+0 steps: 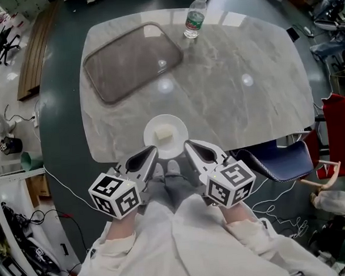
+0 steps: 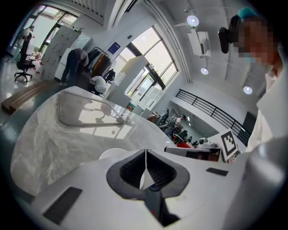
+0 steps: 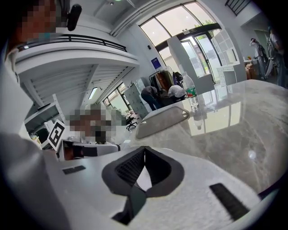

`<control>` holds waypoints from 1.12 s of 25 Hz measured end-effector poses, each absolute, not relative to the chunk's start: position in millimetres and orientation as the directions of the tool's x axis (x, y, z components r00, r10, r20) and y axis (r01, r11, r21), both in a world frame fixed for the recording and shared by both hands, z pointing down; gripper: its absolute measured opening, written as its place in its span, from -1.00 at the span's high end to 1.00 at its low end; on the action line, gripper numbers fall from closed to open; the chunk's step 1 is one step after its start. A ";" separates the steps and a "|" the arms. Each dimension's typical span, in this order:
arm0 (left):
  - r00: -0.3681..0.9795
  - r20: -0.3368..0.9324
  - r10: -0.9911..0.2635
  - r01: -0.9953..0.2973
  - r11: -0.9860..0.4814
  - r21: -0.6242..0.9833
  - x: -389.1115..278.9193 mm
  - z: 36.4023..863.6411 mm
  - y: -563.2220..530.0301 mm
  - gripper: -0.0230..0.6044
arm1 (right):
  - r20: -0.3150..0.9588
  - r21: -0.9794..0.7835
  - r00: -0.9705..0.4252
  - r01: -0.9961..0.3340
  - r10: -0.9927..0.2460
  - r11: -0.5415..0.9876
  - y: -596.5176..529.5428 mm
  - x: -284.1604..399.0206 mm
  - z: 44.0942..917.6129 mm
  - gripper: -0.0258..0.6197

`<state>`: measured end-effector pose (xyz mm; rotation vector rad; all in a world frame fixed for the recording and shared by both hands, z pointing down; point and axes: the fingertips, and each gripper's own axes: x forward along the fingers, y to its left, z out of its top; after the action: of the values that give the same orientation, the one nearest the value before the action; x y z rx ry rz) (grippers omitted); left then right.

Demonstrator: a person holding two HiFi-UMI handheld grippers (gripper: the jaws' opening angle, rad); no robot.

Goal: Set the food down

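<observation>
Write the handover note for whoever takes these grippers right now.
Left gripper: jaws closed, apparently pinching the plate at its left rim.
Right gripper: jaws closed, apparently pinching the right rim.
Things: the pale food block lies on the plate, at the near edge of the table. The tray and bottle are at the far side.
Done: the plate is over the table; I cannot tell whether it rests on it.
Left: probably settle the plate, open both grippers, draw back.
</observation>
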<state>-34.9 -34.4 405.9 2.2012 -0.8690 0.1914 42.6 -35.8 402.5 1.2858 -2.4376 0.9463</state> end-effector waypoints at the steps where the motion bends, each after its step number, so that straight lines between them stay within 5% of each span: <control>1: 0.756 0.389 -0.526 -0.642 -0.484 0.595 -35.7 409.6 -34.4 0.87 | 0.476 -0.437 -0.587 -0.804 -0.655 0.404 -36.5 43.5 405.2 0.91; 28: 0.744 0.495 -0.448 -0.649 -0.312 0.694 -29.8 500.2 -10.1 0.87 | 0.614 -0.488 -0.568 -0.819 -0.548 0.302 -12.3 52.7 497.7 0.91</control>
<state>-29.8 -10.1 500.2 1.9621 -0.8349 0.2572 52.7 -12.3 497.7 1.2322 -2.2436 1.1424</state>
